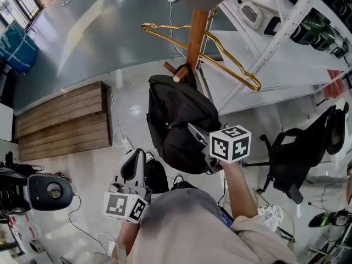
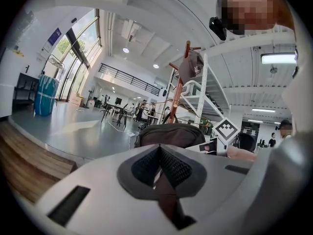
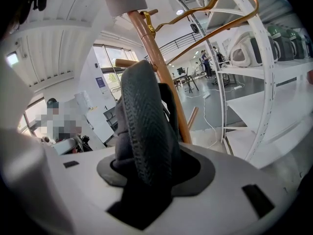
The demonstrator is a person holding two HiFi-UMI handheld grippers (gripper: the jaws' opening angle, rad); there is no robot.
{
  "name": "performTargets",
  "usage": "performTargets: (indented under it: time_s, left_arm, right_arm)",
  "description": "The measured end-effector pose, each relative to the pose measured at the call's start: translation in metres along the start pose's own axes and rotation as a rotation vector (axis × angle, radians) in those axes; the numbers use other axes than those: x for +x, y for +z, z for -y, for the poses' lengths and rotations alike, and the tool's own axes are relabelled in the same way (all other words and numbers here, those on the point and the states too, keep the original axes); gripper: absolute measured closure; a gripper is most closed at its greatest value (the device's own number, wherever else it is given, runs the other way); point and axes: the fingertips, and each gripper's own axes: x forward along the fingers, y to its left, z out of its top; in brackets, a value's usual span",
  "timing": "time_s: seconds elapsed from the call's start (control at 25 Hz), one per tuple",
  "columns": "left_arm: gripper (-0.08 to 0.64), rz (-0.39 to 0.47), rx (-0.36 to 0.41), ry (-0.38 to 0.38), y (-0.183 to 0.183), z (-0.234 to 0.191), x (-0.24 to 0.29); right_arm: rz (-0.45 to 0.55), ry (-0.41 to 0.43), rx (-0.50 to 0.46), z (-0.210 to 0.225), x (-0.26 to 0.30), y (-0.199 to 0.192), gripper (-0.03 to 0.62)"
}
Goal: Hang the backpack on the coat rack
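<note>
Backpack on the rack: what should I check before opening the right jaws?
1. Backpack hooked over the peg: ok.
2. Right gripper on the strap: ok, jaws closed on it.
3. Left gripper free: ok, jaws together, nothing between them.
4. Hanger clear of the backpack: ok, apart in the head view.
5. Peg carrying the full weight: cannot tell.
</note>
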Motion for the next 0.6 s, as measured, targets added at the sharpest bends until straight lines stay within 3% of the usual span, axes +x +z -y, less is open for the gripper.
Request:
performTargets:
  time_s: [0.6]
  left_arm:
    - [0.553, -0.005, -0.035, 0.025, -0.012, -0.006, -0.014]
  right_arm:
    - [0.002, -0.018, -0.063, 0.019, 0.006, -0.004, 0.365]
